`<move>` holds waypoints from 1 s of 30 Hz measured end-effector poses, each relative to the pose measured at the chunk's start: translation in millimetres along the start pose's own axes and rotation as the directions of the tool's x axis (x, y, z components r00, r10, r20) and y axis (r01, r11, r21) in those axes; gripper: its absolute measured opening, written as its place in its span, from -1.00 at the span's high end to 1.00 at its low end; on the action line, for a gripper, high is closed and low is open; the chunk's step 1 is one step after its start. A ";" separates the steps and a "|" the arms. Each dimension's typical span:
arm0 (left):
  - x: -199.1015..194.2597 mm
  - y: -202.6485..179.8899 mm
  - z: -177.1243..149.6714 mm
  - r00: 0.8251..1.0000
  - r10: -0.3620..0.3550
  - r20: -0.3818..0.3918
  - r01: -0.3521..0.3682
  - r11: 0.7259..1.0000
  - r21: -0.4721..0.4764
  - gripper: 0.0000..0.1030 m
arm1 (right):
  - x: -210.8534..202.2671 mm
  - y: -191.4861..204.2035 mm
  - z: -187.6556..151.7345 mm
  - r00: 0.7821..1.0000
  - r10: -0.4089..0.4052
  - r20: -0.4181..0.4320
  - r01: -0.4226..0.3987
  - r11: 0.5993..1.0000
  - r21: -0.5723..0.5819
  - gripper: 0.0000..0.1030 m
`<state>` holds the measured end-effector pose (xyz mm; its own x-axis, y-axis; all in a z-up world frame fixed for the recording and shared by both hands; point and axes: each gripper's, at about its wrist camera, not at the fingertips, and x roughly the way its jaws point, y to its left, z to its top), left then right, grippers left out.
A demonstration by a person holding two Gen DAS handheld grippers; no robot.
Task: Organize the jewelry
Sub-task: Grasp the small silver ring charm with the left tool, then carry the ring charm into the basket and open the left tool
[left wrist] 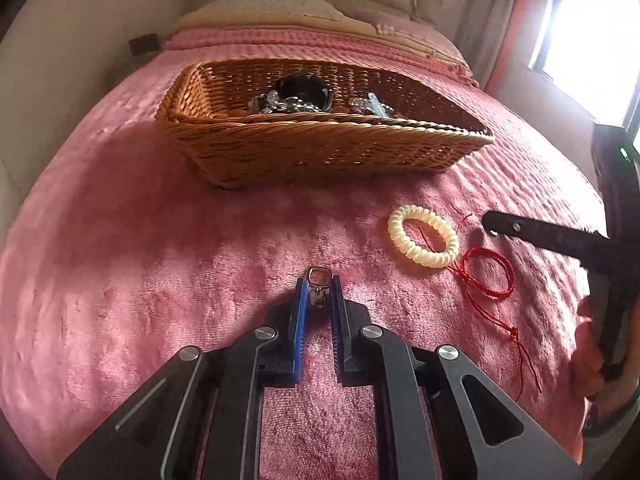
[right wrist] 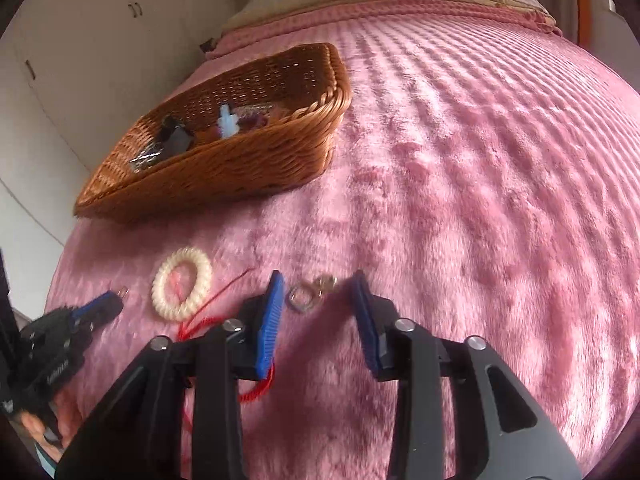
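Note:
My left gripper (left wrist: pixel 319 286) is shut on a small silver clasp pendant (left wrist: pixel 319 280) just above the pink blanket. It also shows in the right wrist view (right wrist: pixel 108 300), at the left. My right gripper (right wrist: pixel 318 284) is open, its blue pads either side of silver rings (right wrist: pixel 302 298) lying on the blanket. A cream spiral bracelet (left wrist: pixel 423 236) (right wrist: pixel 182 288) and a red cord bracelet (left wrist: pixel 488 276) (right wrist: pixel 204 320) lie between the two grippers. A wicker basket (left wrist: pixel 320 156) (right wrist: pixel 240 164) farther back holds several jewelry pieces.
The pink plush blanket (left wrist: pixel 160 260) covers the whole bed. Pillows (left wrist: pixel 280 8) lie at the head. A white wall is at the left and a bright window (left wrist: pixel 592 48) at the right. The right gripper's black finger (left wrist: pixel 540 236) reaches in from the right.

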<state>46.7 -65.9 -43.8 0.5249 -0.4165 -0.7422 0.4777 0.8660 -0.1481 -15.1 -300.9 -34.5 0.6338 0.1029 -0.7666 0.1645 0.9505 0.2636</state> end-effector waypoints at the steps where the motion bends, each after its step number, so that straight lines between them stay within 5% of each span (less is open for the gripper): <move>1: 0.7 -1.4 -0.9 1.000 0.002 0.001 -0.002 1.000 0.005 0.83 | 1.4 1.4 0.8 1.000 -0.004 -0.001 0.004 1.000 -0.002 0.53; 8: 1.9 -3.5 -1.0 1.000 -0.009 0.009 0.009 1.000 0.004 0.83 | -2.1 11.4 -2.2 0.999 -0.017 0.033 0.018 0.999 -0.035 0.85; 17: -6.2 0.9 -2.8 0.999 -0.027 0.038 0.028 1.000 -0.004 0.83 | -21.4 -1.7 -5.2 0.992 0.093 0.085 -0.093 0.996 -0.005 0.85; 30: -39.8 -0.7 -1.0 0.983 -0.082 0.165 0.081 0.997 0.017 0.83 | -51.3 8.9 -3.3 0.980 0.111 0.162 -0.104 0.993 -0.048 0.85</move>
<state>24.8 -49.6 -14.9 0.5926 -0.5264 -0.6096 0.5307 0.8246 -0.1962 -48.6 -296.7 5.2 0.7624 0.1587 -0.6273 0.0610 0.9475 0.3139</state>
